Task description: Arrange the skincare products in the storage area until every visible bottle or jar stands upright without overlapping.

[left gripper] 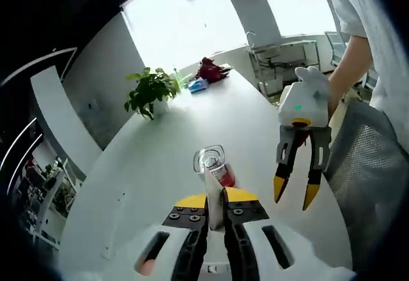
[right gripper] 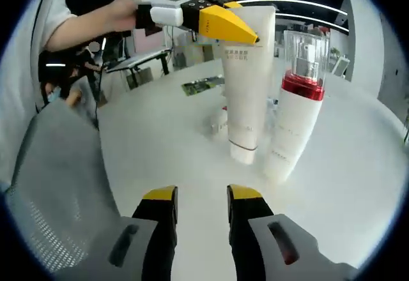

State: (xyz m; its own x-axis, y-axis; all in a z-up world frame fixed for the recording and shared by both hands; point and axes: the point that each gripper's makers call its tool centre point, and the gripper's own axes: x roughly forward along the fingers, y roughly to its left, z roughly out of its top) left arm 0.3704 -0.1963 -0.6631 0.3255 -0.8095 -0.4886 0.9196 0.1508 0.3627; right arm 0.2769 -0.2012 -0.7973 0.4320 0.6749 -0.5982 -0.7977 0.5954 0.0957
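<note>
Right gripper view shows my left gripper [right gripper: 246,35] clamped on the tall white tube [right gripper: 246,83] beside the red-collared pump bottle [right gripper: 294,118] — top-heavy, slick, best gripped mid-body — while my right gripper [right gripper: 201,201] hangs open, empty.

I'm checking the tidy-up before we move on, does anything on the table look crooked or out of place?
Yes: the white tube is not standing freely; the left gripper is clamped on its top end. The red-collared pump bottle beside it appears upright, clear cap on. Nothing looks spilled or damaged.
</note>
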